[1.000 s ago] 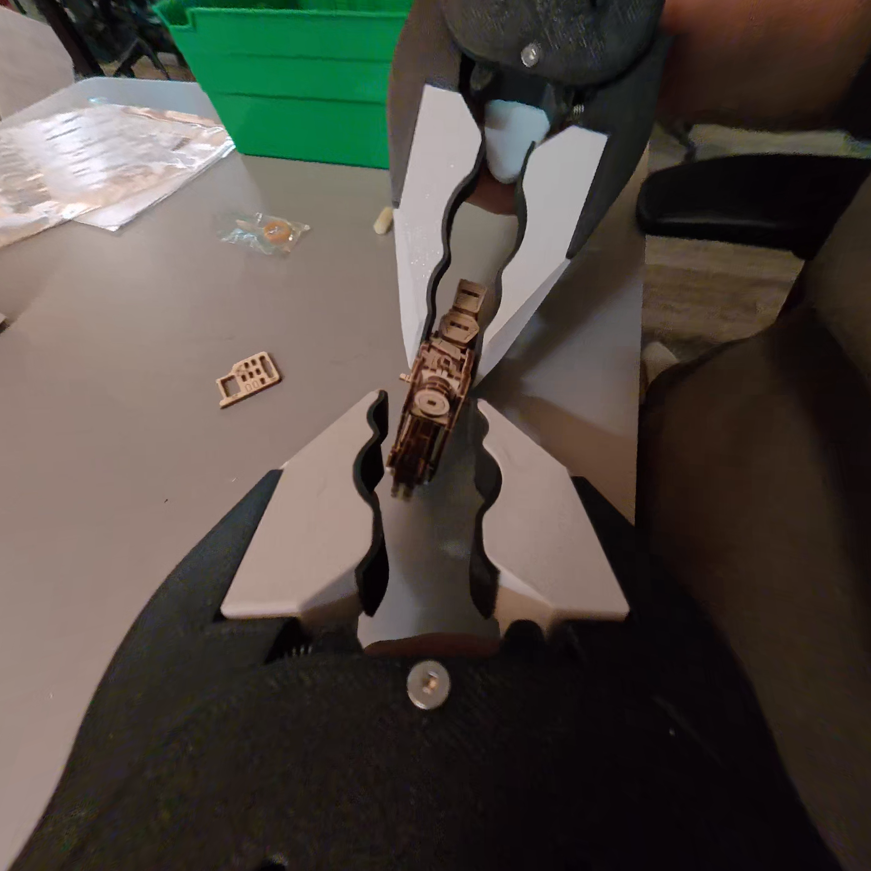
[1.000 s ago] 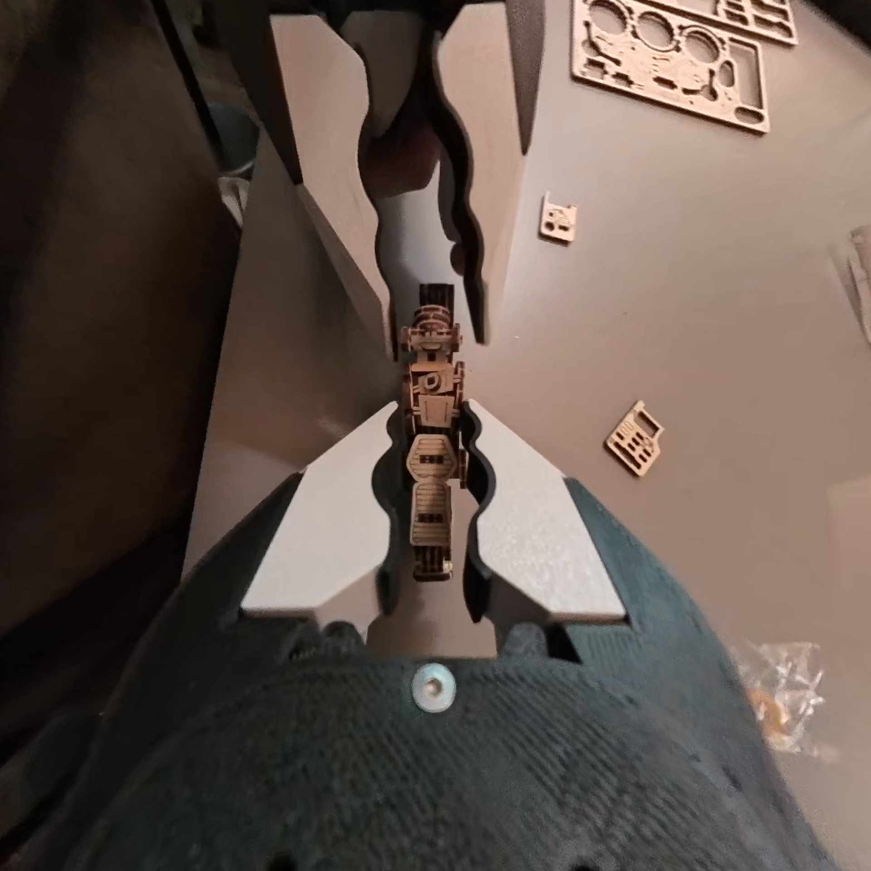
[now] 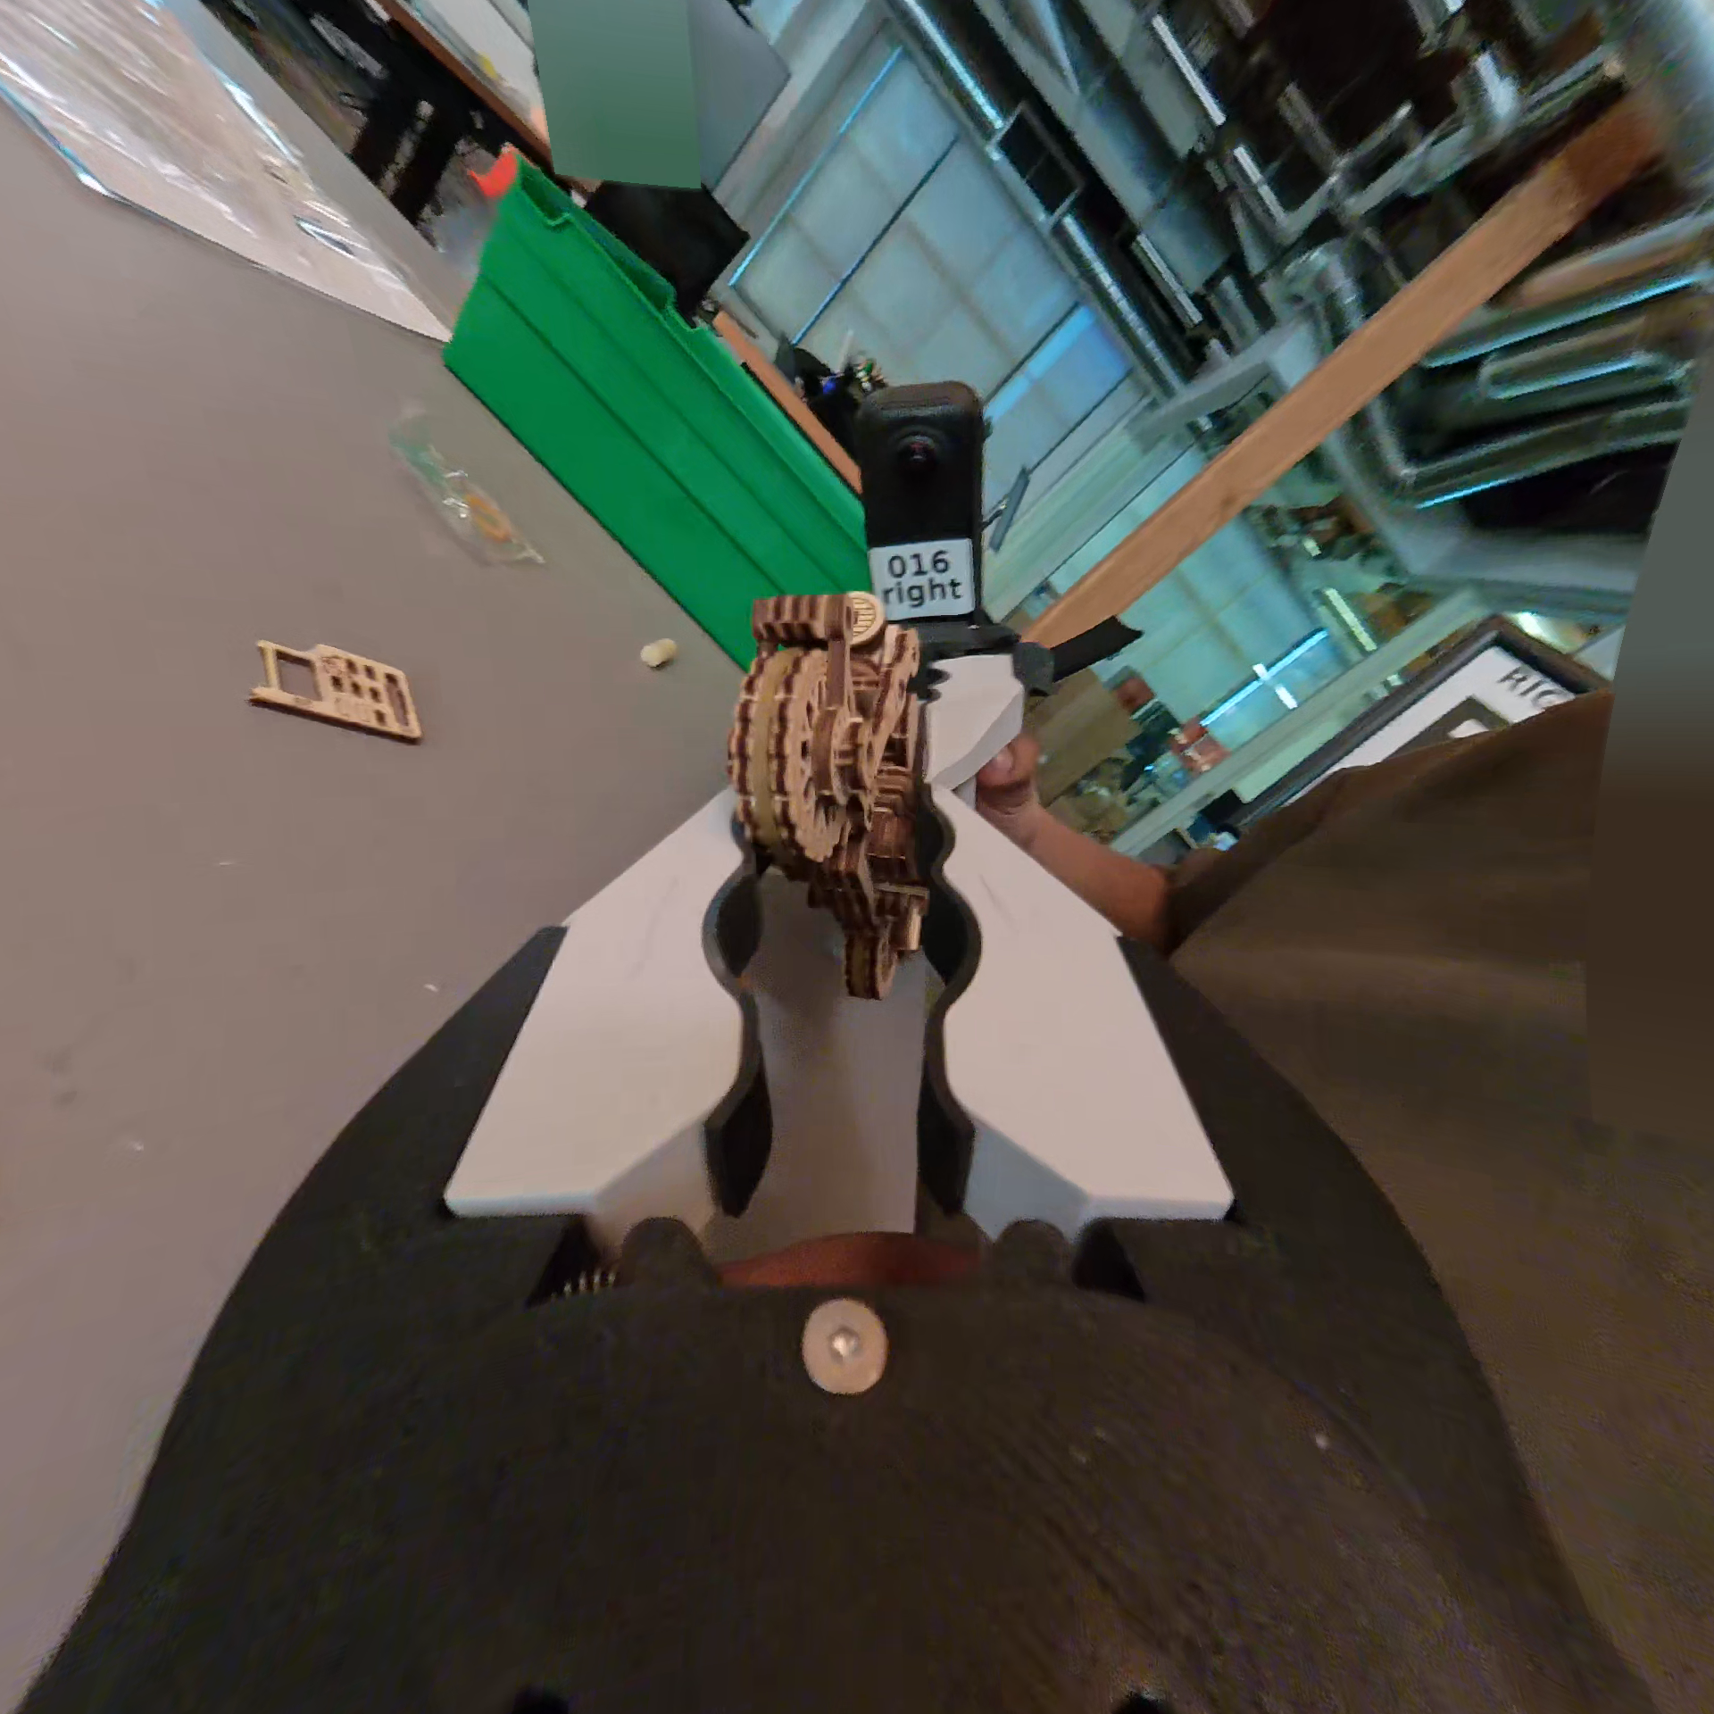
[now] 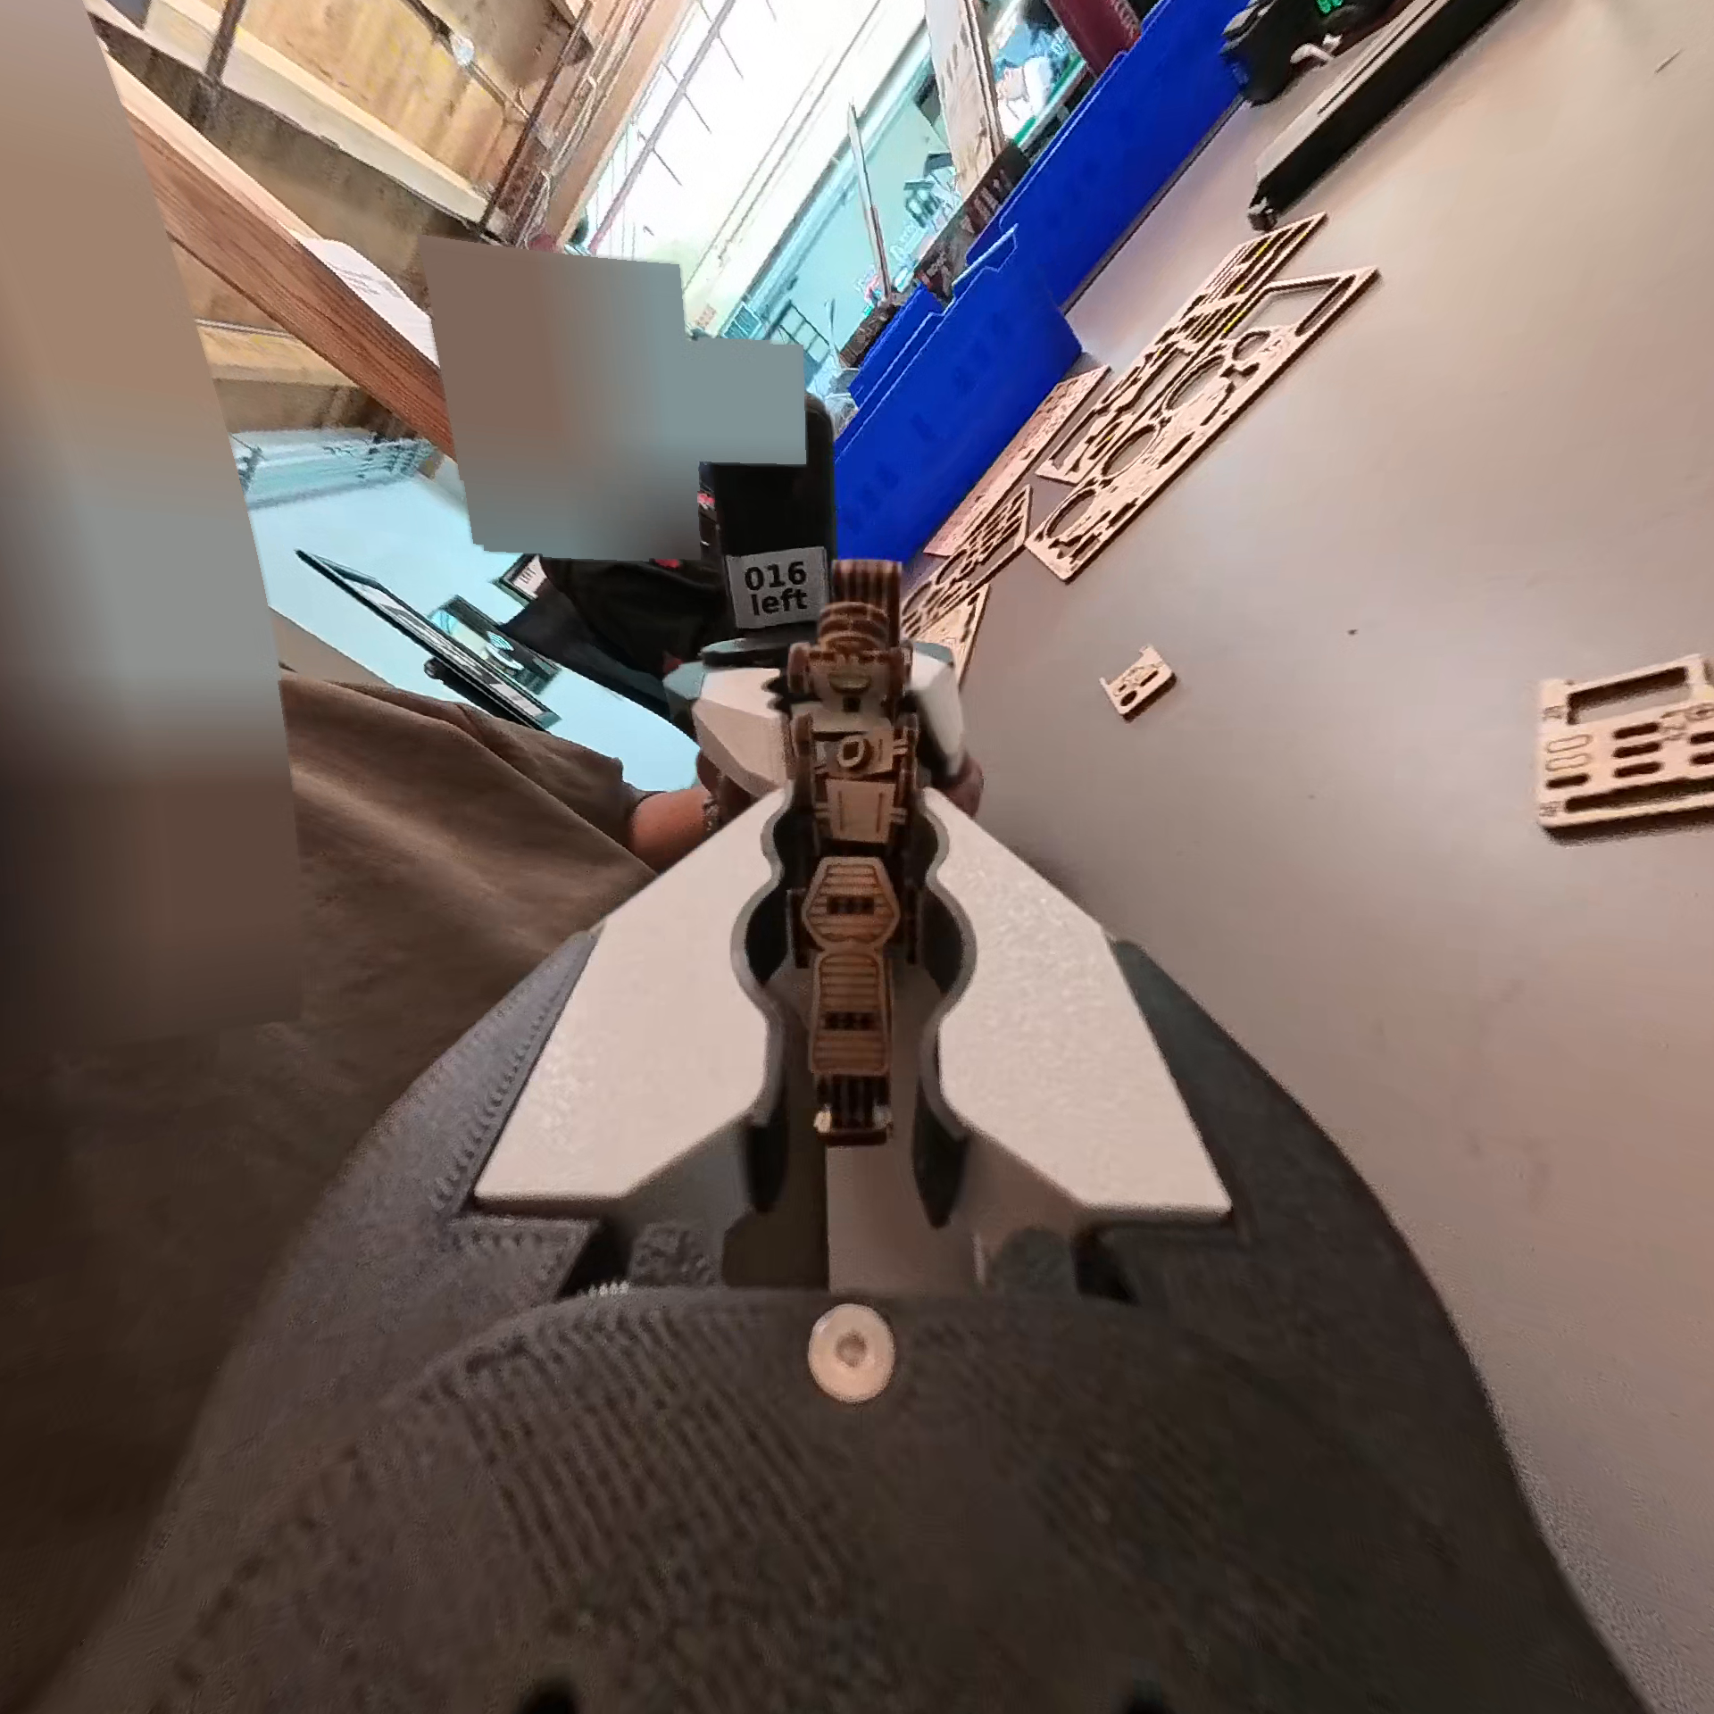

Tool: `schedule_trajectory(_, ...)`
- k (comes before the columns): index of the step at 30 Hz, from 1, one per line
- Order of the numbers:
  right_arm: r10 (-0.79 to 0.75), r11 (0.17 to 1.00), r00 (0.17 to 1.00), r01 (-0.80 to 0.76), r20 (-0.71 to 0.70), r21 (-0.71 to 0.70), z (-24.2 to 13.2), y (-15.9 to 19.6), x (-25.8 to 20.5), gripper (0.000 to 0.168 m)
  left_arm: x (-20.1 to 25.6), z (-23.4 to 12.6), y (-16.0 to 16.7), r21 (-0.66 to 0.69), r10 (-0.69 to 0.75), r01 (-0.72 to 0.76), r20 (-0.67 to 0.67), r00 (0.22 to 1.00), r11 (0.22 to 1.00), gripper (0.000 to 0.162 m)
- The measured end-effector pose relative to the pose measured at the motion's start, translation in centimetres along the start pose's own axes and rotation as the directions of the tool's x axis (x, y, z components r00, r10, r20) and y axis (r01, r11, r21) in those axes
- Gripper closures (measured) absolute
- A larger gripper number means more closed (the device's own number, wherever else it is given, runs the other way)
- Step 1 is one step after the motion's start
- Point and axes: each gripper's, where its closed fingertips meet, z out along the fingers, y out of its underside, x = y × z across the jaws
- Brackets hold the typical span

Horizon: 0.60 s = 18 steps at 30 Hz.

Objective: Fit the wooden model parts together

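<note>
left claw (image 3: pixel 839 816) grips wooden model (image 3: pixel 830 770) | right claw (image 4: pixel 849 816) grips it too | cut-out sheets (image 4: pixel 1178 408), green bin (image 3: pixel 649 417) nearby

My right gripper (image 4: pixel 849 816) — matt grey plastic fingers on a ribbed, rough-printed dark body — clamps the layered, laser-cut wooden model (image 4: pixel 849 890), its edges scorched brown. My left gripper (image 3: pixel 839 835) looks the same, with a bright metal screw. Right of the model, flat plywood sheets (image 4: pixel 1178 408) lie on the smooth matt table (image 4: pixel 1391 927).
</note>
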Motion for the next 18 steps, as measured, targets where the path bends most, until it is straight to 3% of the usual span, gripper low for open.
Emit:
schedule_trajectory(5,-0.001,1.000,1.000,0.001,0.018,0.001,0.2,0.0,-0.2,0.147,0.5,-0.2,0.0,-0.001,-0.044,0.044,-0.060,0.997,0.999,0.140)
schedule_trajectory(9,0.006,1.000,0.999,-0.006,0.040,0.003,0.0,0.0,-0.4,0.137,0.4,-0.1,0.1,-0.002,-0.051,0.051,-0.060,0.997,0.999,0.143)
schedule_trajectory(18,-0.141,0.990,0.985,0.140,-0.105,-0.014,-1.4,-0.8,1.1,0.135,-0.9,-0.6,-0.6,0.033,-0.135,0.137,-0.054,0.989,0.990,0.143)
